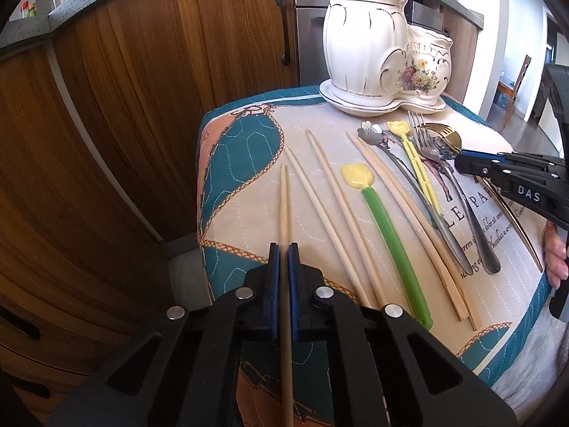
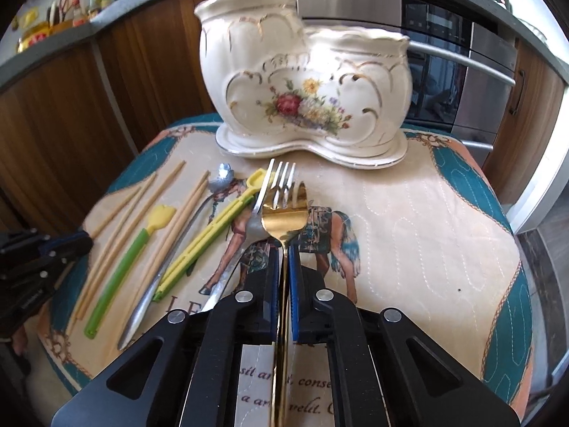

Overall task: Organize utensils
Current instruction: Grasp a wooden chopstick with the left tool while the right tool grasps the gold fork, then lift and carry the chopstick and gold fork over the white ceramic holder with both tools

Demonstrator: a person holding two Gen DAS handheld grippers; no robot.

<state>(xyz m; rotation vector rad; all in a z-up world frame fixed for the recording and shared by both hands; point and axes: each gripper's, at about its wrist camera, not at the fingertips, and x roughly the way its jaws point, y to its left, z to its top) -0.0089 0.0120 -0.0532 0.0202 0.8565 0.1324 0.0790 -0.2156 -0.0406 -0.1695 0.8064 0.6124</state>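
The left tool point(image 1: 283, 249), a black angular plastic frame with blue ribbed pads and round steel pivot pins, is pressed together on a pale round wooden chopstick point(image 1: 284, 199); the stick runs straight between the pads, its tip pointing away over the quilted fabric-covered surface point(image 1: 245, 163). The right tool point(image 2: 283, 249), of the same build, is pinched on the thin neck of a polished gold metal fork point(image 2: 284, 213), whose broad glossy head and tines project forward just past the pads. No earlier picture is given, so only the closed state is reported. The cover is stitched in wavy lines, cream in the centre with teal and peach borders, a printed horse and script lettering. Lying side by side on it are further slender wooden chopsticks point(image 1: 338, 192), a soft-looking yellow tulip-shaped spoon on a green tubular handle point(image 1: 387, 227), a silver flower-headed metal spoon point(image 1: 402, 167), a yellow flat plastic spoon with a slotted handle point(image 1: 416, 163) and a silver steel fork point(image 2: 281, 178), its tines touching the gold fork's head. At the far edge stands a glazed cream ceramic two-compartment utensil holder point(image 2: 302, 82), scalloped, gilt-trimmed, floral-painted, on a matching lobed base; its compartments' interiors cannot be seen.
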